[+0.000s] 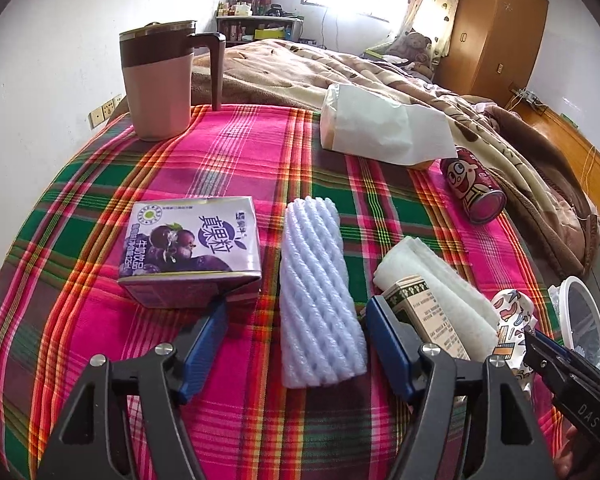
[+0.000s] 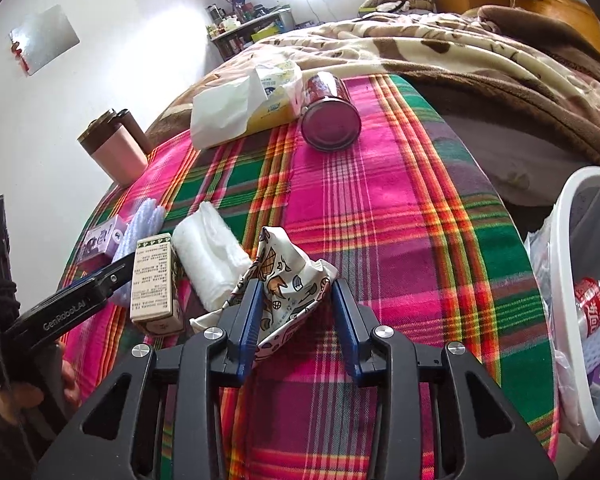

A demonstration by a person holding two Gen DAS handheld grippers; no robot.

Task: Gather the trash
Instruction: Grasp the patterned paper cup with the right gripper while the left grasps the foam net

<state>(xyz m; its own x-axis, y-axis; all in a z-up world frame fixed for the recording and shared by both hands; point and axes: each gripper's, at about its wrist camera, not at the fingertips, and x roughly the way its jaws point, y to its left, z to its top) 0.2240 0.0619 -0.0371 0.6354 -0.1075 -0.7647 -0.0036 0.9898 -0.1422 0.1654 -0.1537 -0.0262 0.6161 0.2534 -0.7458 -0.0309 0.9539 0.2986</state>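
Plaid cloth [image 2: 400,216] bare beyond printed wrapper [image 2: 284,280].

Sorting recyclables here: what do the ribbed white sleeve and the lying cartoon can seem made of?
The ribbed white sleeve looks like soft foam netting, matte, with raised diagonal mesh ribs. The cartoon can seems metal, glossy printed wall, with a shiny rimmed base.

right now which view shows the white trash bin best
The right wrist view. There the white trash bin shows its rim, its wall and trash inside, including a red-labelled bottle. The left wrist view catches only a sliver of the bin's rim at the right edge, with its contents unreadable.
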